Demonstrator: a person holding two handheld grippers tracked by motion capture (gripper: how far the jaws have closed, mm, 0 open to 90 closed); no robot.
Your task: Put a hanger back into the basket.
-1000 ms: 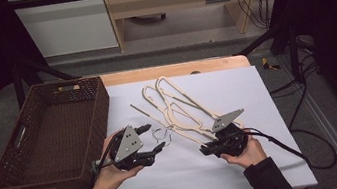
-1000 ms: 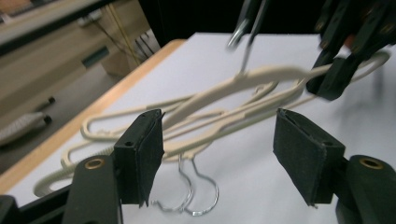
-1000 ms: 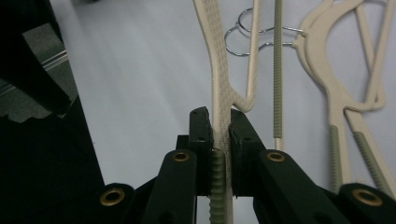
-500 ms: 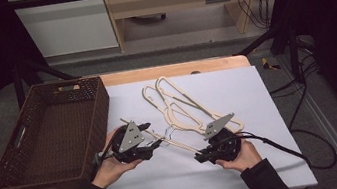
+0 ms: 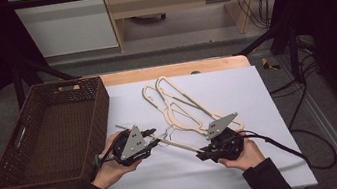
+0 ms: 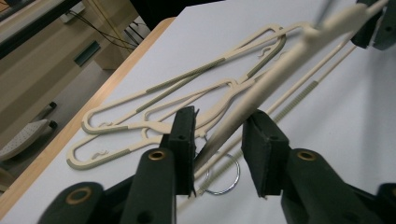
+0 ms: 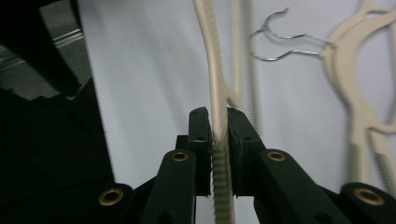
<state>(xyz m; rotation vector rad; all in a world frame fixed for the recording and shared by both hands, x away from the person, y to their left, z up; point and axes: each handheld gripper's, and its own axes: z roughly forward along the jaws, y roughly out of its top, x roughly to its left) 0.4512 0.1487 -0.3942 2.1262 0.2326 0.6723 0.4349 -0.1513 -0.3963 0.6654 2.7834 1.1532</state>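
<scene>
Near the front edge of the white surface, the right hand-held gripper clamps a cream hanger's ridged bar. The left hand-held gripper, jaws apart, straddles its other arm; it should centre before closing. Motion blur obscures whether the hanger's metal hook snags the two hangers beyond.

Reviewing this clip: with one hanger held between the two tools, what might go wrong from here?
1. The right tool is shut on the held hanger, but the left tool stands open around its arm; the free end may swing or droop.
2. The wire hooks of the hangers on the table lie close together; lifting might snag one.
3. The basket sits close beside the left hand; a swinging hanger may catch its rim.
</scene>
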